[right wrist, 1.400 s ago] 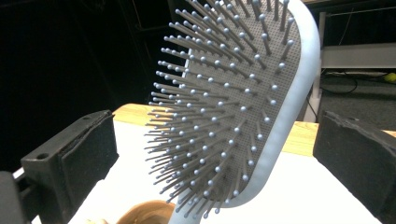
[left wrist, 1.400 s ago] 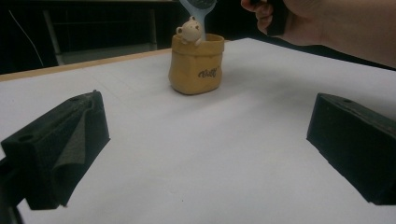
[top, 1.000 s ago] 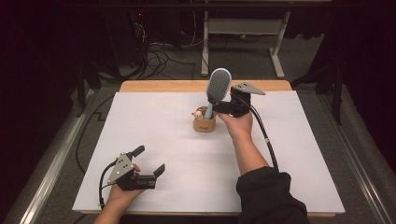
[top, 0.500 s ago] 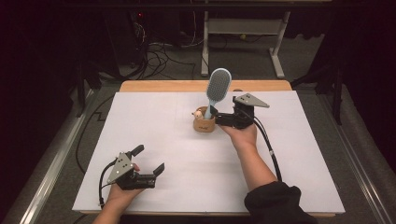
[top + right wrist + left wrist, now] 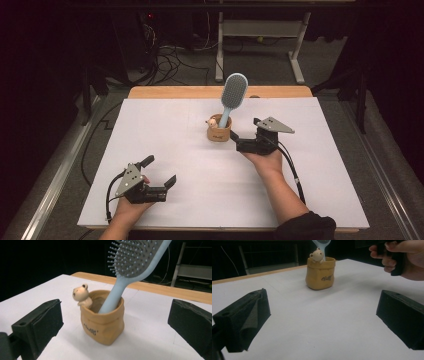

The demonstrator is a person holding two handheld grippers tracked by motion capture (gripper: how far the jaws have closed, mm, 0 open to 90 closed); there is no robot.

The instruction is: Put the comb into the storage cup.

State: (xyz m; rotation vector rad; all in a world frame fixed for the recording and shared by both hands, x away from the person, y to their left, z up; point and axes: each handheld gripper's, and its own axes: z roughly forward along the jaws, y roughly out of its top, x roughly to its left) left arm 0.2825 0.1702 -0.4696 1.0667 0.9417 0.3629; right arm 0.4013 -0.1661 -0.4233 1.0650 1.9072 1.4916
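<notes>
Now that I've let go, here's my read:
Change: my right gripper (image 5: 239, 142) has backed off the hairbrush (image 5: 233, 95), jaws spread.
Hairbrush: handle-down, leaning in the bear pen holder (image 5: 219, 133) mid-table.
Left gripper (image 5: 161, 172): released, idle near me.
Meaning: placement looks done.

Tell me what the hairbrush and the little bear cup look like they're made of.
Hairbrush: smooth light-blue plastic by its even sheen, with a grey bristle pad. Bear cup: probably matte-glazed ceramic or resin moulded like a creased sack; the look leaves it open.
</notes>
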